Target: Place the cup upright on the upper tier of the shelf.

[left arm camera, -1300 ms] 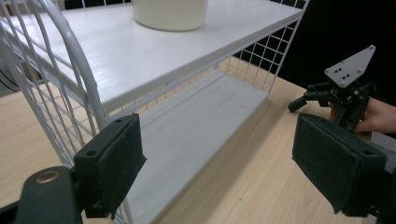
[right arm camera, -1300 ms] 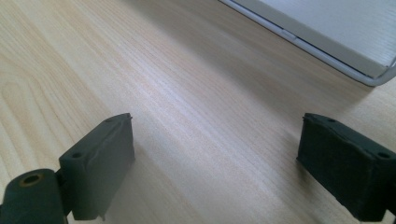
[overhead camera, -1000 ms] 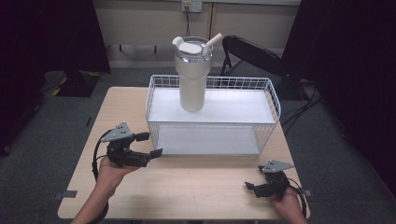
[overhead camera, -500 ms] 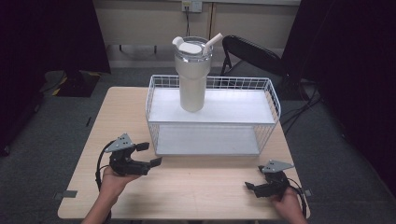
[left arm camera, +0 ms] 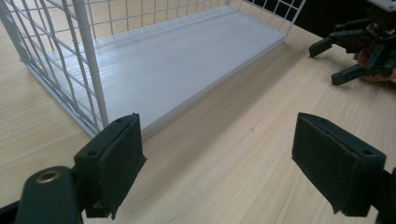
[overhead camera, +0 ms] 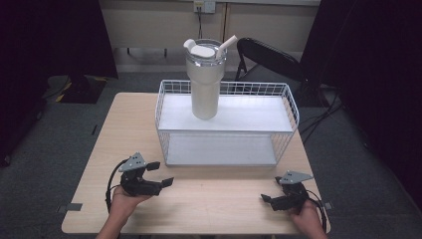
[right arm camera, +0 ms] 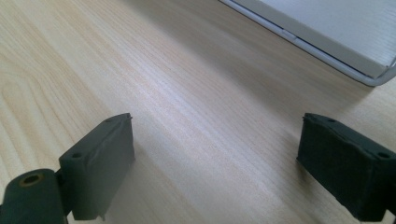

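A cream tumbler (overhead camera: 205, 84) with a clear lid and a straw stands upright on the top shelf of a white wire rack (overhead camera: 226, 117) at the back of the wooden table (overhead camera: 209, 199). My left gripper (overhead camera: 160, 173) is open near the front left, its jaws pointing right, a short way before the rack. In the left gripper view its pads (left arm camera: 112, 161) stand wide apart with nothing between them, facing the rack's lower shelf (left arm camera: 177, 60). My right gripper (overhead camera: 271, 189) is open at the front right, low over the bare wood, jaws pointing left, and empty (right arm camera: 215, 168).
The rack's open front faces me, and its lower shelf (overhead camera: 221, 149) holds nothing. A strip of bare tabletop (right arm camera: 187, 93) lies between the two grippers. The right gripper (left arm camera: 359, 51) appears far off in the left gripper view. A dark chair (overhead camera: 268, 57) stands behind the table.
My left gripper has drawn back from the rack toward the near table edge, staying open. The right gripper has held still.
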